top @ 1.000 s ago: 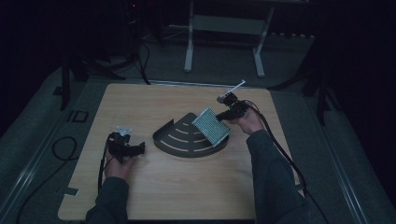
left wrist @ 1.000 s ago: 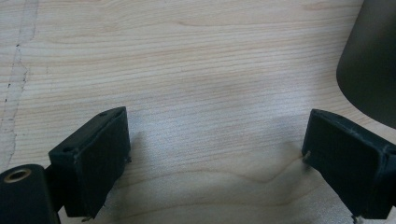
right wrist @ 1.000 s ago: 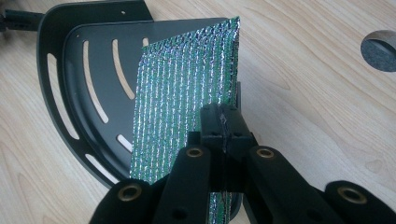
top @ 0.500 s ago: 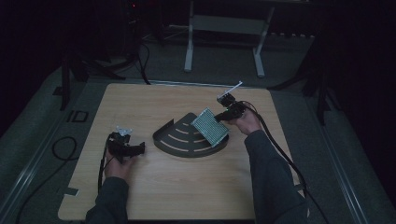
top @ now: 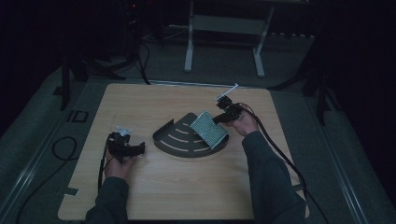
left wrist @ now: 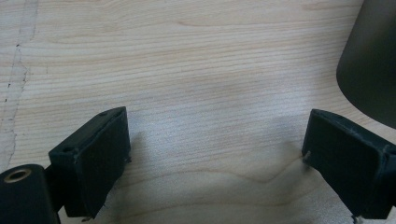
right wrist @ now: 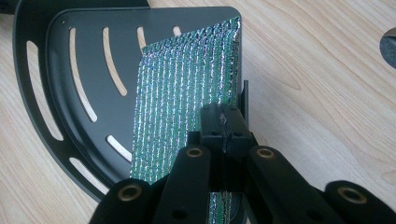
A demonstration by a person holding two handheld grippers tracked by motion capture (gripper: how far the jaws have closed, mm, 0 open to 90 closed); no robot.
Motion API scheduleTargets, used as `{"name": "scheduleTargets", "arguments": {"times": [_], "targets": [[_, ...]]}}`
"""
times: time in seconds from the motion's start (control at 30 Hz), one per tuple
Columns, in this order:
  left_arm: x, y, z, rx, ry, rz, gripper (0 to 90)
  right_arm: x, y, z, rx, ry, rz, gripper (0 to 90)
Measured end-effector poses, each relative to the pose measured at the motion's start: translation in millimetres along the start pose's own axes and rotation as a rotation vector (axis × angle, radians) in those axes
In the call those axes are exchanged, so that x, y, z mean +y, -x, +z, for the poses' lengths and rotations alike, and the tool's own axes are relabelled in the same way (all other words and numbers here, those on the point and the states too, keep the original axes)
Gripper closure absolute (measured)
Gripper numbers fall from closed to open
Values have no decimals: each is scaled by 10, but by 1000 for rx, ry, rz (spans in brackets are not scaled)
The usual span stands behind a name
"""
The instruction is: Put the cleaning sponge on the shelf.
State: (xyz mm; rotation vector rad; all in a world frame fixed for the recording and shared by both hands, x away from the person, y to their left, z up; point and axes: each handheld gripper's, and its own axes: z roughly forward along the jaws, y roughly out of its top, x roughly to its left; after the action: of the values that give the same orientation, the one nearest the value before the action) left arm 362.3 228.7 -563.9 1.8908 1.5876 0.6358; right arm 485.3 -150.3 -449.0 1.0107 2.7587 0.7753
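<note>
In the high view, a dark fan-shaped tray [top: 180,140] is seen near the middle of the wooden desk [top: 187,186], and a glittery green pad [top: 209,129] is held tilted over the tray's right part by the right tongs [top: 220,118], which are closed on its upper right corner. The left tongs [top: 136,149] are rested on the desk well to the left of the tray, pointed toward it. In the left gripper view, the left tongs [left wrist: 215,158] are shown wide open over bare wood, with nothing between them and a dark curved edge [left wrist: 373,60] at the upper right. In the right gripper view, the right tongs [right wrist: 224,128] are seen clamped on the pad [right wrist: 187,102] at its right edge, above the slotted tray [right wrist: 60,70].
</note>
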Motion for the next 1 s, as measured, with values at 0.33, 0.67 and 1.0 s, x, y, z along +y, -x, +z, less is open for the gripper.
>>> {"name": "scheduleTargets", "arguments": {"times": [0.33, 0.67, 1.0], "targets": [[0, 0, 0, 0, 0, 0, 80, -33, -29, 67, -14, -20, -13, 898], [0, 0, 0, 0, 0, 0, 80, -64, -37, 125, -32, -39, -23, 897], [0, 0, 0, 0, 0, 0, 80, -78, -39, 165, -73, -62, -38, 894]]}}
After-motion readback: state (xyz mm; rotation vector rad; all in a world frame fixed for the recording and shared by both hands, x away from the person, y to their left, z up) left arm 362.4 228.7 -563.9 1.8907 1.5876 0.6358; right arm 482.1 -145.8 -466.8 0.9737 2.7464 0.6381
